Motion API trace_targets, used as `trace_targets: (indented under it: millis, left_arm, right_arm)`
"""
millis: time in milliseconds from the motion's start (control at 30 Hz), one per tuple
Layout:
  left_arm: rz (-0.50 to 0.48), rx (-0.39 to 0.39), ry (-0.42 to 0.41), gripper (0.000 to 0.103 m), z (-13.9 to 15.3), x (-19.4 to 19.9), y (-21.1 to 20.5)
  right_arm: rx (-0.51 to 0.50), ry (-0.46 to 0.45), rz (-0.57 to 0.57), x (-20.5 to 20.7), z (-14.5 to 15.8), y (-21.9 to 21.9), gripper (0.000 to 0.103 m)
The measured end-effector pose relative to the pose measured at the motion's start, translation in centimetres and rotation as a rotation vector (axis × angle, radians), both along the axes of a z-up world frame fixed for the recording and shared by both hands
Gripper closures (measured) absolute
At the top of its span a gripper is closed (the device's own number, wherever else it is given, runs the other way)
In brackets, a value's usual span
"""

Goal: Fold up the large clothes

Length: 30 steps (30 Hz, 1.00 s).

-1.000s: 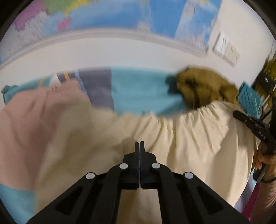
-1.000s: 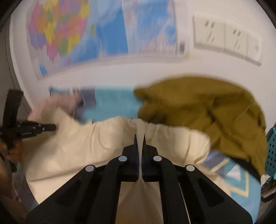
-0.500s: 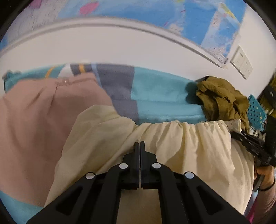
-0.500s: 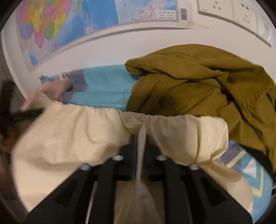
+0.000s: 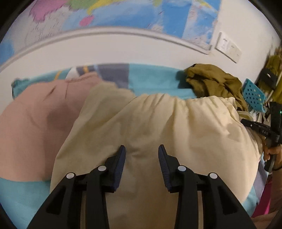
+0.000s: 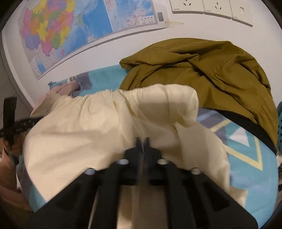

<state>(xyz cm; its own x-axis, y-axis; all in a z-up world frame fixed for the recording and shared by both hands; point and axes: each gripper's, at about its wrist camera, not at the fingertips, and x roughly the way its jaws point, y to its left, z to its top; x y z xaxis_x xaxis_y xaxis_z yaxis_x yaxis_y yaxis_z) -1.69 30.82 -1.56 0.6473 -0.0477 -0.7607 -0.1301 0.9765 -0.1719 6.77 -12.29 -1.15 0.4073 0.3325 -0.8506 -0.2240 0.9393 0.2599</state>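
Two tools over cream garment (image 5: 158, 123): left tool (image 5: 141, 149) just parted, empty; right tool (image 6: 142, 141) closed, lower centre.

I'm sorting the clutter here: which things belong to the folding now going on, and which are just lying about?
In the job:
cream garment
left hand-held gripper, jaws just opened
right hand-held gripper, shut

Lying about:
olive jacket
pink garment
blue basket
wall map
wall sockets
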Motion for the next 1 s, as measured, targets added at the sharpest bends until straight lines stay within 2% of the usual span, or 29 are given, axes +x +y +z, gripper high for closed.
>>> trace_targets:
  millis: [67,167,233,267,300,400,467,533,600,667,700,733,767,867,1000]
  left_arm:
    - [0.023,-0.038,-0.013,0.068,-0.1,0.2,1.1]
    - [0.057,-0.052,-0.004,0.071,-0.5,0.4,1.7]
    - [0.058,-0.034,-0.017,0.071,-0.1,-0.1,1.4]
    - [0.052,-0.025,-0.029,0.067,0.3,-0.8,1.3]
    - [0.046,-0.026,-0.042,0.063,0.6,-1.3,1.2]
    - [0.039,-0.025,-0.095,0.056,1.9,-3.4,1.1]
    - [0.056,-0.013,-0.127,0.055,2.6,-5.3,1.1]
    - [0.073,0.007,-0.137,0.054,2.8,-7.0,0.9]
    - [0.098,0.011,-0.132,0.05,2.6,-8.3,1.1]
    - [0.116,0.013,-0.111,0.05,2.0,-8.9,1.4]
    - [0.117,0.003,-0.101,0.05,1.5,-9.1,1.6]
    - [0.131,-0.004,-0.085,0.05,0.8,-9.0,1.9]
    - [0.139,-0.009,-0.071,0.052,0.4,-8.9,2.1]
    - [0.151,-0.012,-0.061,0.052,-1.0,-8.6,2.3]
    - [0.182,-0.018,-0.055,0.049,-1.3,-8.7,2.2]
  right_arm:
    - [-0.062,-0.038,-0.022,1.1,-0.3,0.6,0.103]
    - [-0.007,0.011,-0.062,2.2,-1.5,0.2,0.102]
    - [0.029,-0.006,-0.045,1.4,-0.4,-0.1,0.098]
    - [0.035,-0.021,-0.046,0.9,0.3,-0.5,0.087]
    - [0.037,-0.042,-0.058,0.2,1.2,-1.1,0.071]
    - [0.093,-0.093,-0.11,-2.2,3.7,-3.4,0.051]
    - [0.099,-0.097,-0.165,-3.9,4.4,-5.3,0.04]
    - [0.091,-0.062,-0.207,-5.4,4.0,-6.9,0.039]
    - [0.115,-0.018,-0.24,-6.6,3.1,-8.3,0.033]
    - [0.143,0.019,-0.259,-7.4,2.0,-8.9,0.036]
    - [0.147,0.033,-0.265,-7.7,1.5,-9.1,0.054]
    - [0.153,0.04,-0.263,-7.7,1.1,-9.1,0.067]
    - [0.158,0.046,-0.257,-7.5,0.7,-9.1,0.087]
    - [0.143,0.031,-0.27,-6.6,0.4,-9.5,0.093]
    - [0.111,0.052,-0.297,-5.8,-0.9,-9.5,0.093]
